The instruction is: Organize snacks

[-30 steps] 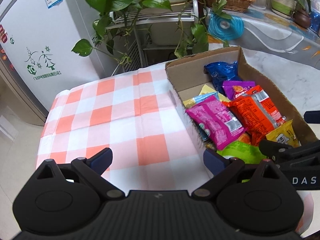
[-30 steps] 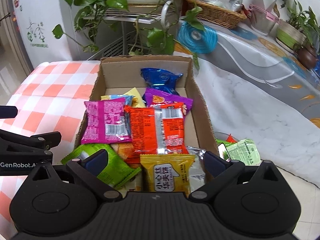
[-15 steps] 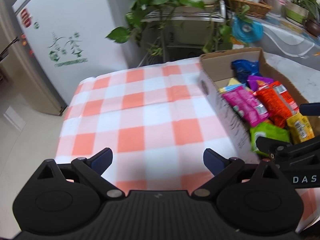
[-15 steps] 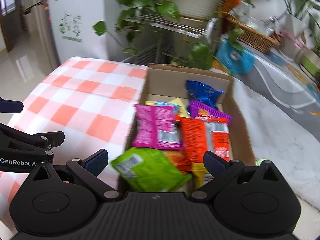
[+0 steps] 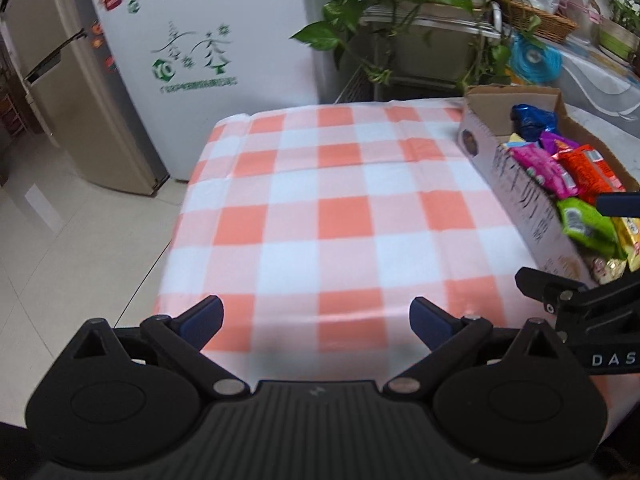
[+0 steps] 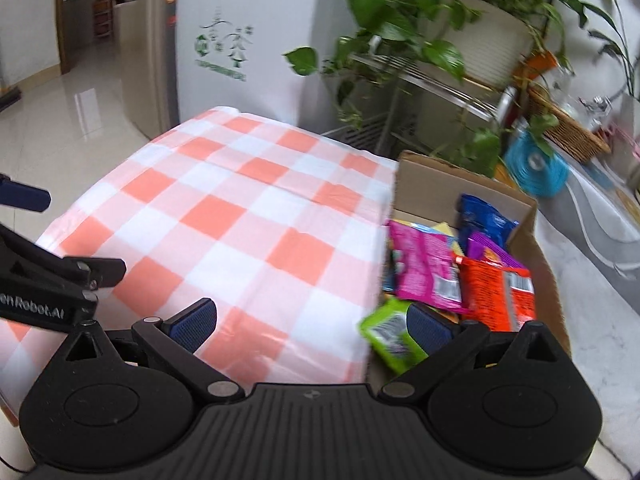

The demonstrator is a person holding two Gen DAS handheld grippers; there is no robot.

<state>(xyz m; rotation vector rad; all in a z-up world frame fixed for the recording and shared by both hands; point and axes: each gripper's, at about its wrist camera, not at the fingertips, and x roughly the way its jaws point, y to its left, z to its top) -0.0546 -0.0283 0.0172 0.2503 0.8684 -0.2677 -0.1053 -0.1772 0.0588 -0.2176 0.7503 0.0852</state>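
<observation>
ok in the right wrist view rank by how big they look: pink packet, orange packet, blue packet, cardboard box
1. cardboard box
2. pink packet and orange packet: alike, can't split
3. blue packet, though it lies farther away

A home: fridge (image 5: 120,92), houseplants (image 6: 440,32), checked tablecloth (image 5: 340,216).

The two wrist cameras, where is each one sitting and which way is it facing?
Left wrist: on the left gripper, facing the checked cloth; fingers open, right gripper at right edge.
Right wrist: on the right gripper, facing the cloth and snack box; fingers open, left gripper at left edge.
Shared: cloth, box, fridge, plants.
</observation>
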